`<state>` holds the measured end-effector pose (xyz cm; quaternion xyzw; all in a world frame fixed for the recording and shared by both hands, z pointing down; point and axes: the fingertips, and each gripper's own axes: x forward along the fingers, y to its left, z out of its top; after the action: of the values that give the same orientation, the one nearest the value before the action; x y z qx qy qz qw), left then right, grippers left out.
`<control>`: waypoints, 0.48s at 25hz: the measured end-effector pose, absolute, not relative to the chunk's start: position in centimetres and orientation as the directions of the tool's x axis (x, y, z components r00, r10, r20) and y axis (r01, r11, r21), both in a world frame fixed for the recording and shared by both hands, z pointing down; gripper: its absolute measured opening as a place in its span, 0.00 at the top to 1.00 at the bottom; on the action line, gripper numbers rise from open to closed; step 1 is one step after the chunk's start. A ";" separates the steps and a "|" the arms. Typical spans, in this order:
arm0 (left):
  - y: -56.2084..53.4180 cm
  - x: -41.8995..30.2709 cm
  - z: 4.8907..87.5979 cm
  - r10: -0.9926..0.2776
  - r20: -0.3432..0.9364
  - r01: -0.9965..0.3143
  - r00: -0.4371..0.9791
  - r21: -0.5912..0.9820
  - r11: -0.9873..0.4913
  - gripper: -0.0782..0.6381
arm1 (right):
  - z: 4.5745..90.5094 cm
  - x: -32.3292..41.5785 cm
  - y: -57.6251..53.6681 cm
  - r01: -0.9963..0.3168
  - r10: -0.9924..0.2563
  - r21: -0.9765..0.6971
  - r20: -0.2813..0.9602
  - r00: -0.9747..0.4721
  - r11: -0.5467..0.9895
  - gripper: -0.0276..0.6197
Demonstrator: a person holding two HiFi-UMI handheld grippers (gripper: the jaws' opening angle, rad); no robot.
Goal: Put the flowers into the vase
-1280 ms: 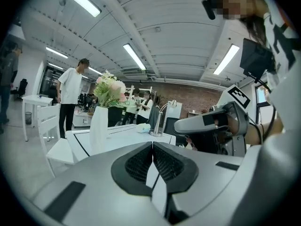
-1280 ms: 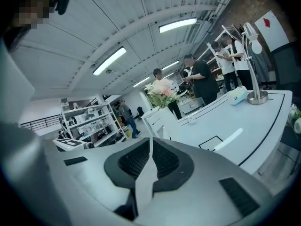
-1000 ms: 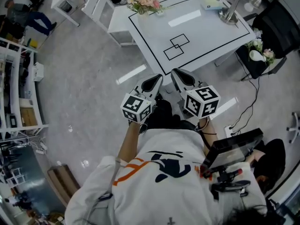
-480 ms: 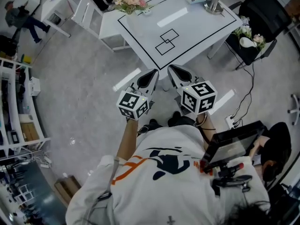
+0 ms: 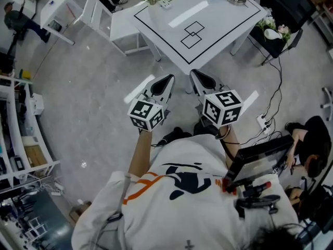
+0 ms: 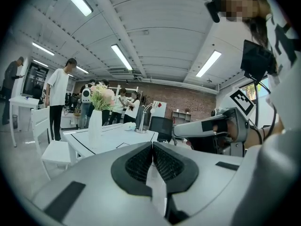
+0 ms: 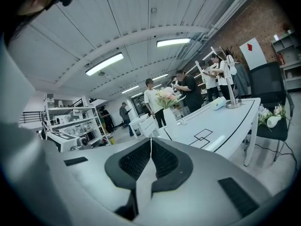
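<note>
The setting is an open-plan robotics laboratory. In the head view, a white bench [image 5: 218,35] marked with black layout lines stands at 12 o'clock on a bare grey concrete floor [image 5: 88,98]. Open storage shelves [image 5: 21,139] loaded with equipment occupy 9 o'clock. A power strip [image 5: 261,122] with trailing cables lies on the floor at 3 o'clock. The left hand-held gripper [image 5: 169,77] and the right hand-held gripper [image 5: 193,73] each carry a cube with square markers. The gripper views show a ribbed white ceiling with strip lights [image 6: 122,56], an exposed brick wall [image 6: 188,100], further white furniture and several standing persons [image 6: 57,93].
</note>
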<state>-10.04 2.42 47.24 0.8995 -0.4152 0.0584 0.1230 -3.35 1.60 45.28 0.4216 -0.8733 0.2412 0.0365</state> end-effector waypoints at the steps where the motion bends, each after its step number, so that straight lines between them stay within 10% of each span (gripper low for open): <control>1: 2.9 -10.5 47.3 -0.728 0.204 -0.756 0.655 0.176 -0.630 0.87 | 45.4 -3.7 2.2 -0.763 -0.727 -0.384 0.269 -0.631 0.520 0.93; 12: 6.1 -13.4 47.2 -0.700 0.165 -0.719 0.695 0.185 -0.670 0.87 | 45.2 -6.5 6.2 -0.805 -0.763 -0.325 0.280 -0.582 0.495 0.93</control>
<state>-13.37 6.05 47.19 0.9129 -0.3887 0.0401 0.1182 -6.54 6.18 45.24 0.4543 -0.8633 0.2143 0.0492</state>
